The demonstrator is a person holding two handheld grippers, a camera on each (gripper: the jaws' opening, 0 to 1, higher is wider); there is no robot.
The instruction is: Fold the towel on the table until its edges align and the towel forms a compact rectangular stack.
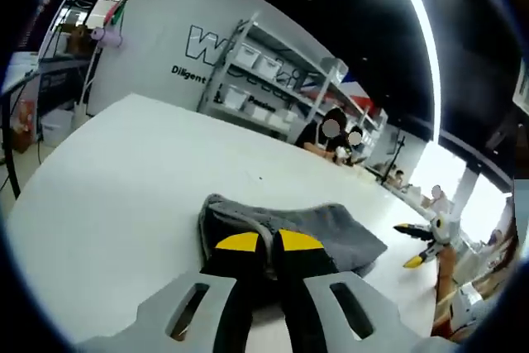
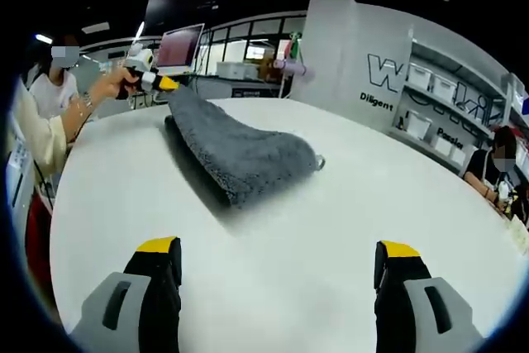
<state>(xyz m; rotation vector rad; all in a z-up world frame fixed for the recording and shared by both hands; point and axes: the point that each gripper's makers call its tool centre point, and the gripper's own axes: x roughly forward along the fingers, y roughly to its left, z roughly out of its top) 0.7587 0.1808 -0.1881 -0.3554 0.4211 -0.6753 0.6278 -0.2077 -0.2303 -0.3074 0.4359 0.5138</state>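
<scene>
Room: white walls with dark lettering and shelves of pale bins are standing behind a broad white table [image 1: 107, 179]; seated people are showing at the far side.

Left gripper view, table: its white top is running from the near edge out toward the shelves [image 1: 273, 80].

Left gripper view, towel: the grey towel [image 1: 331, 229] is lying bunched on the table, just ahead of the jaws and reaching off to the right.

Left gripper view, left gripper [image 1: 260, 245]: its yellow-tipped black jaws are sitting nearly together, clenched on the near edge of the towel, with grey cloth pinched between the tips.

Left gripper view, right gripper [image 1: 420, 245]: it is entering from the right, off the towel's end, with its yellow-tipped jaws spread.

Right gripper view, table [image 2: 388, 179]: bare white top is lying around the towel.

Right gripper view, towel [image 2: 235, 150]: it is being lifted at its far end, draping down into a mound that is resting on the table and casting a shadow on its near side.

Right gripper view, left gripper [image 2: 165, 84]: a person's hand is holding it at the far left, and its tips are gripping the raised end of the towel.

Right gripper view, right gripper [image 2: 277, 258]: its jaws are standing wide apart, released, with nothing between them, well short of the towel.

Right gripper view, monitor [image 2: 182, 45]: it is sitting beyond the table's far edge.
</scene>
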